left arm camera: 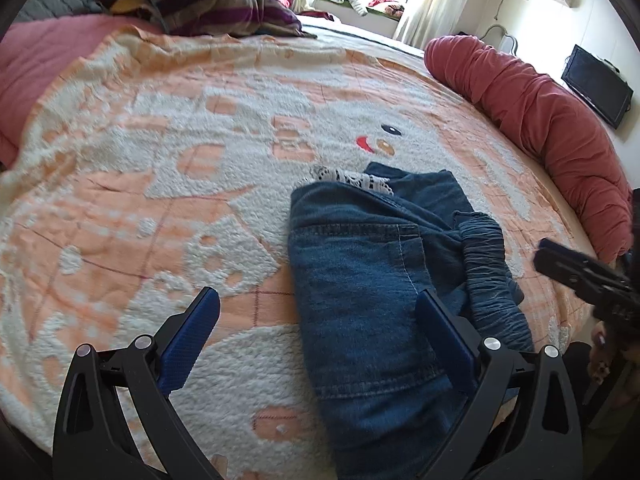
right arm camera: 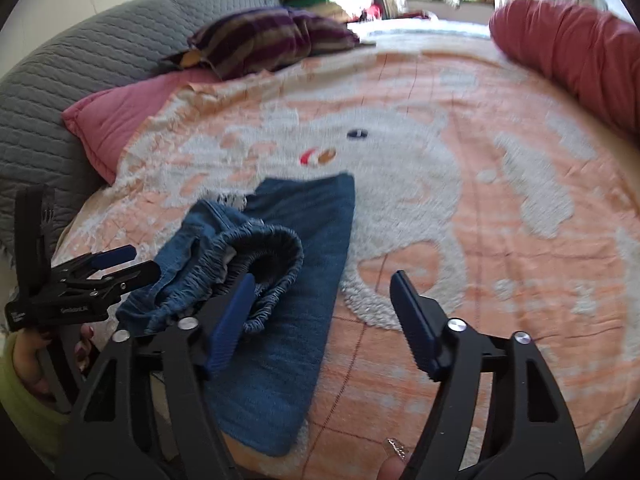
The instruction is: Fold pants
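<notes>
Both hand-held grippers [left arm camera: 318, 312] [right arm camera: 324, 300] tilt down, jaws apart, over jeans [left arm camera: 360, 280].

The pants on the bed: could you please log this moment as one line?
pants: partly folded, waistband bunched | left tongs: open, over pants | right tongs: open, nothing gripped | blanket: under pants

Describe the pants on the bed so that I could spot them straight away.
Start from the big bed with the orange-and-white fleecy blanket. Near its front edge, between the two hand-held grippers, lie the blue denim pants, partly folded, with a bunched elastic waistband standing up on top. They are the only blue denim item there; the pillows behind are pink, red and purple-striped.
</notes>
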Available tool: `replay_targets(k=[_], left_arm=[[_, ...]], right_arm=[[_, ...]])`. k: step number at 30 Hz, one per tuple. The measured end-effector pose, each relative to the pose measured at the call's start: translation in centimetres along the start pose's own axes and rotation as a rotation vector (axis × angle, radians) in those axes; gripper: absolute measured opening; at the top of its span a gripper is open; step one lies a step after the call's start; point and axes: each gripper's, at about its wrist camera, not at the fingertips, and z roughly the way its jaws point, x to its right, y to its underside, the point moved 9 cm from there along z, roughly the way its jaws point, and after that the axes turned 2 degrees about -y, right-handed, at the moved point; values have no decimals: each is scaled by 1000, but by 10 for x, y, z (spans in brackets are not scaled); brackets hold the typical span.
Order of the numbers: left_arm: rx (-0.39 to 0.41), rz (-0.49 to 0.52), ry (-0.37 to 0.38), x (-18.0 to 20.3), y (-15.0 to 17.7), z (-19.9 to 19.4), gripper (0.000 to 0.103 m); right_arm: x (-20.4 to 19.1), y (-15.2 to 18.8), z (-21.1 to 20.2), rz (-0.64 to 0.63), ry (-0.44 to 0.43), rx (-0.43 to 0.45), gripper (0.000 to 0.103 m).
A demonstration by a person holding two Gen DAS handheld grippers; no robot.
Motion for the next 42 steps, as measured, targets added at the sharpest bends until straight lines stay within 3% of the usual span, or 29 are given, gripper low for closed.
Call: replay_targets(k=[7,10,14,16,20,22,24,29,34,42], left_arm=[[-45,4,42,6,3,19,95],[-59,4,77,12,3,23,83],[-61,19,84,18,2,27,82],[-69,18,103,21,3,30,72],[-71,27,105,25,2,33,70],[-62,34,102,28,1,33,64],[-55,52,94,30,1,32,60],[-31,55,75,31,-2,28,39],[-1,78,63,37,-10,20,29],[53,90,51,37,-44,13,27]], right_arm=[[3,8,35,77,-78,-109,58],[3,11,45,82,-94,-139,57],[5,8,52,84,-111,-146,57],[3,7,56,66,-109,-153,57],[-1,4,63,33,-111,-155,57],[-3,4,64,20,-121,-151,48],[-8,5,64,12,-157,-148,29],[-24,2,56,-79,-119,-94,9],[-36,-6,46,-154,-55,-34,7],[-55,-43,40,-240,-40,39,6]])
